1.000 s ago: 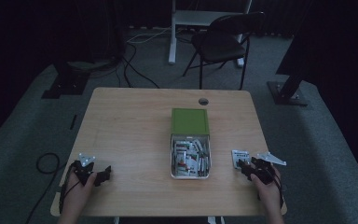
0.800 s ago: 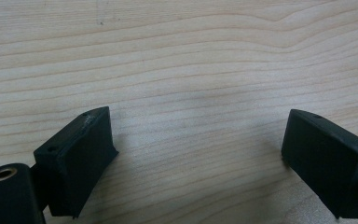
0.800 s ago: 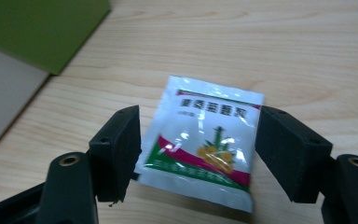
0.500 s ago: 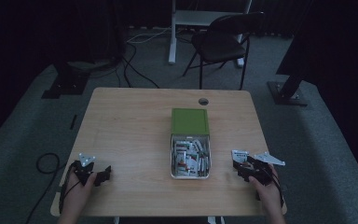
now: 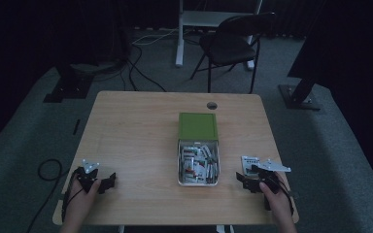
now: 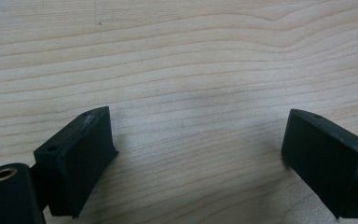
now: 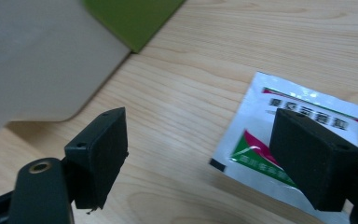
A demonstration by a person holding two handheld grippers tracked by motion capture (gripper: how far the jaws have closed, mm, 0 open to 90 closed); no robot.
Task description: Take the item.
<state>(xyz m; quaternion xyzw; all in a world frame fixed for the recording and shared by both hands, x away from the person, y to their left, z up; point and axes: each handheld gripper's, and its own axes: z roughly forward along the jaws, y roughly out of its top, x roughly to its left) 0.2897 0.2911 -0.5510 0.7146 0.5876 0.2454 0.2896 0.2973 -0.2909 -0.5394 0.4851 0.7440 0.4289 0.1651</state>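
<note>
Right gripper [image 5: 246,180] sits low over the wooden surface [image 5: 136,136] near its front right corner, held in the person's right hand [image 5: 276,194]. Jaws spread wide, gripping nothing. In the right gripper view a white sachet [image 7: 289,140] with red and green print lies flat on the surface; one jaw stands in front of its near edge, the other over bare wood beside it. Cannot tell whether that jaw touches the sachet. High view: sachet [image 5: 249,163] lies just right of the open metal tin [image 5: 198,182], which holds more sachets of the same kind. The tin's green lid [image 5: 197,126] lies just behind it.

Left gripper [image 5: 108,182] rests near the front left corner, well apart from the tin. Jaws spread, bare wood between them.
</note>
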